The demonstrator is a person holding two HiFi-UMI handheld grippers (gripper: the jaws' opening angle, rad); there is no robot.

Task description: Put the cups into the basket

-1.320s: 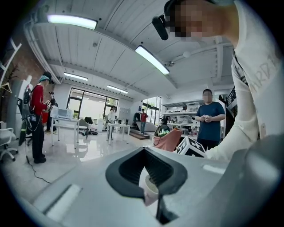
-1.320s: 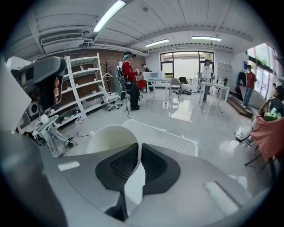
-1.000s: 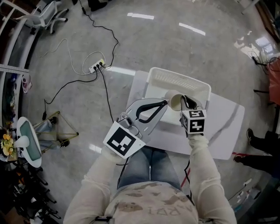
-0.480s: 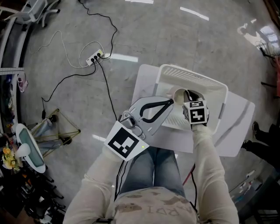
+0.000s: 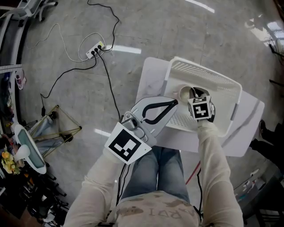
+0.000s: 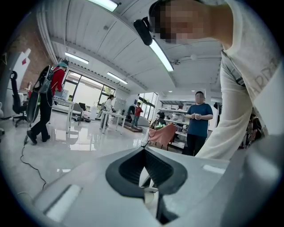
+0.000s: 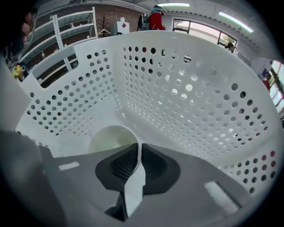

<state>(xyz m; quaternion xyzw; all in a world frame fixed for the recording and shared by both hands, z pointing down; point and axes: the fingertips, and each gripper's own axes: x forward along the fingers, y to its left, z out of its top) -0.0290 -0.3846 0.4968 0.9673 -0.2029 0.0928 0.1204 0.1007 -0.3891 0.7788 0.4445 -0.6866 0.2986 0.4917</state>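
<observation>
One cup (image 7: 111, 138) — rim clamped in right hand-held gripper (image 7: 138, 150) — inside the basket (image 7: 191, 88).

The basket (image 5: 208, 75) is open above, with free room inside beyond the cup (image 7: 111, 137); its perforated walls (image 7: 186, 88) stand close round the right gripper (image 7: 138, 148).

The floor (image 5: 53, 97) is grey and glossy, with streaks of ceiling light mirrored on it. A power strip (image 5: 94, 49) lies on it beyond the far left corner of the small white table (image 5: 148, 84), with black and white cables (image 5: 108, 84) trailing from it. In the left gripper view, long light strips (image 6: 160, 56) run along a white ceiling (image 6: 102, 40). Tall windows (image 6: 86, 95) close the far end, with white desks (image 6: 66, 104) before them. In the right gripper view, a white shelf unit (image 7: 73, 26) stands against a brick wall (image 7: 106, 11).
</observation>
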